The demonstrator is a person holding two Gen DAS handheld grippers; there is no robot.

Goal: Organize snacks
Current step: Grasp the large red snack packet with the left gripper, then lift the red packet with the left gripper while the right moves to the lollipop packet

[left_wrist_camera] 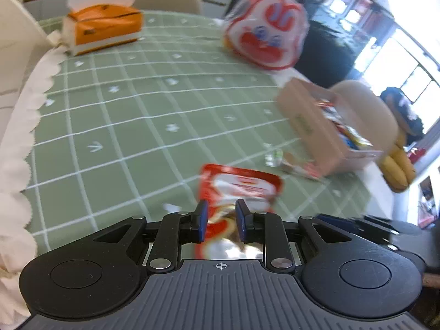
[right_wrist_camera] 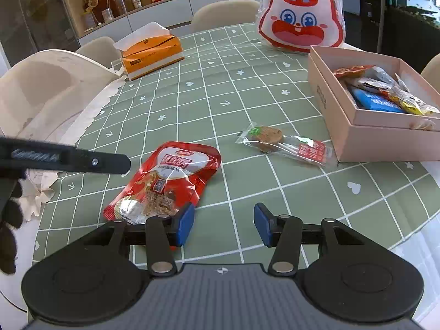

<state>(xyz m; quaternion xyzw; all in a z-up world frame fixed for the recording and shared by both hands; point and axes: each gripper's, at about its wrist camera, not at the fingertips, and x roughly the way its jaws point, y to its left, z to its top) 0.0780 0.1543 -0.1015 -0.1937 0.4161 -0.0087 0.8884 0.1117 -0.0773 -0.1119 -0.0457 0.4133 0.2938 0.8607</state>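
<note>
A red snack pouch point(left_wrist_camera: 242, 187) lies on the green checked tablecloth point(left_wrist_camera: 115, 126). Its near end sits between the blue pads of my left gripper point(left_wrist_camera: 221, 206), which is shut on it. In the right wrist view the same pouch point(right_wrist_camera: 167, 176) rests crumpled at centre left, and one black finger point(right_wrist_camera: 82, 161) of the left gripper reaches its left edge. My right gripper point(right_wrist_camera: 224, 214) hovers open just right of the pouch's near corner, with only cloth between its fingers. A clear-wrapped lollipop snack point(right_wrist_camera: 286, 144) lies between the pouch and a pink box point(right_wrist_camera: 330, 96) holding several snacks.
A rabbit-face bag point(right_wrist_camera: 301, 13) stands at the far side, and an orange tissue box point(right_wrist_camera: 151, 52) at the far left. Cream chairs ring the table. A dark-gloved hand point(right_wrist_camera: 11, 220) shows at the left edge. Bananas point(left_wrist_camera: 398, 167) lie beyond the box.
</note>
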